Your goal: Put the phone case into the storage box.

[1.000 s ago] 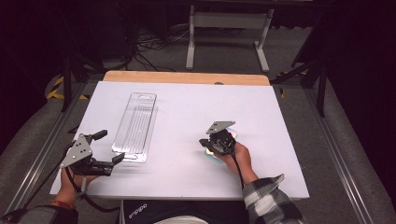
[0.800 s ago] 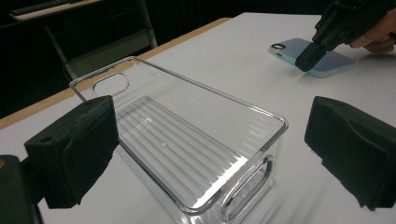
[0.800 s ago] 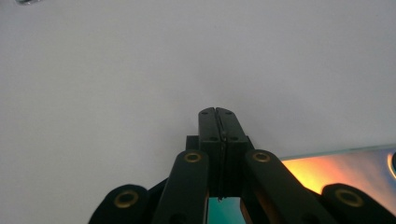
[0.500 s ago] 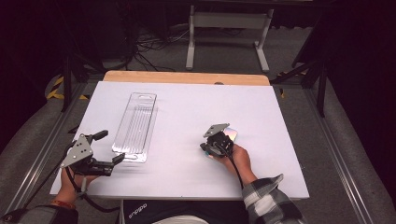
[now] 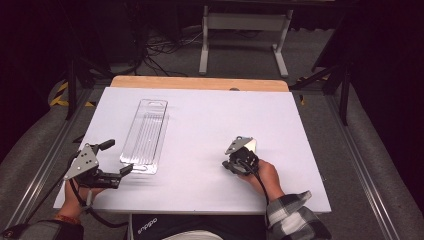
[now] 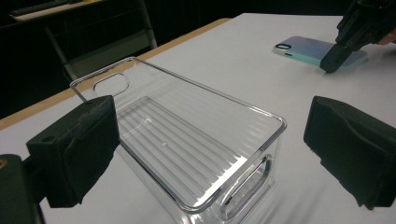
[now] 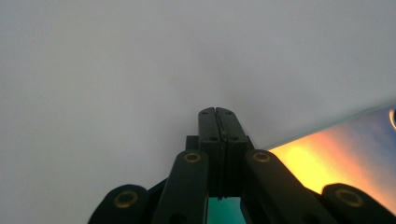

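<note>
My right tool is pressed together, its tip resting on the phone, which lies flat on the white bench toward the right half, nearer my edge. My left tool is spread wide at the near end of the clear tray, which sits toward the left edge. To do this well, I'd judge I should slide the phone gently, keeping the tip low against its edge, since the glossy, iridescent back looks slippery. The tray is rigid transparent plastic, long, ribbed along its floor, with rounded corners and cut-out handles.
</note>
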`<state>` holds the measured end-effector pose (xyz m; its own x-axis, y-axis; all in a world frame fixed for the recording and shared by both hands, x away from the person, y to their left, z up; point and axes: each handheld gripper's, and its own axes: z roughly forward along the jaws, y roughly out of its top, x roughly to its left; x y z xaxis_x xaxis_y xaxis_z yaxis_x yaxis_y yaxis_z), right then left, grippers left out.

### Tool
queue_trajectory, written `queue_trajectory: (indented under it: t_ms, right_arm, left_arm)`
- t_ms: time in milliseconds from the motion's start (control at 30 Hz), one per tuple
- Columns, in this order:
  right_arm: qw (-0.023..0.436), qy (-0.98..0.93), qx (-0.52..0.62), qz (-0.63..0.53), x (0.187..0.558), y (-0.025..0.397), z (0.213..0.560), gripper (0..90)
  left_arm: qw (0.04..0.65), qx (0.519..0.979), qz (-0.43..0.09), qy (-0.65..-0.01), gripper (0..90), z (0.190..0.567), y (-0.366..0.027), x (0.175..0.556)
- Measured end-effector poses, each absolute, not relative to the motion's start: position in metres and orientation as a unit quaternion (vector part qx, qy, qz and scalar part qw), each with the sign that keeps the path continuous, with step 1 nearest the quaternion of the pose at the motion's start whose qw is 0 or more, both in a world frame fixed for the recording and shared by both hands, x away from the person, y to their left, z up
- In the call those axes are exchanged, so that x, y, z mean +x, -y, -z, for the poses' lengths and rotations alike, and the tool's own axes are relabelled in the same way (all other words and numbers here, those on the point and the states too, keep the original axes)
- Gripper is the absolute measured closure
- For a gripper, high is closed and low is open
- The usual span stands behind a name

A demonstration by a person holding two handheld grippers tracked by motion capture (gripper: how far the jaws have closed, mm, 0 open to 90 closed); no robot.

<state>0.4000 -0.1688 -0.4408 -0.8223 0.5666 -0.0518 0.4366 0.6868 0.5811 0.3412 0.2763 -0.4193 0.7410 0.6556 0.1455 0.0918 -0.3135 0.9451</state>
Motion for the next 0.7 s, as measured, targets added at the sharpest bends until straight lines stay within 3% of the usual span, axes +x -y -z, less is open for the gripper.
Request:
queue_trajectory:
  t_ms: [367, 400, 533, 700]
  right_arm:
    - [0.103, -0.904, 0.302, -0.283, 0.389, 0.195, 0.439, 87.2]
    - [0.102, -0.904, 0.305, -0.283, 0.388, 0.197, 0.439, 83.7]
    - [0.124, -0.89, 0.32, -0.299, 0.383, 0.199, 0.433, 36.6]
    - [0.189, -0.84, 0.38, -0.336, 0.386, 0.206, 0.409, 17.9]
  left_arm:
    - [0.535, 0.763, -0.266, -0.245, 4.2, 0.418, -0.277, 0.34]
    - [0.535, 0.763, -0.266, -0.246, 4.3, 0.418, -0.277, 0.34]
    - [0.533, 0.764, -0.268, -0.246, 4.4, 0.418, -0.278, 0.341]
    - [0.532, 0.765, -0.265, -0.246, 4.6, 0.419, -0.276, 0.341]
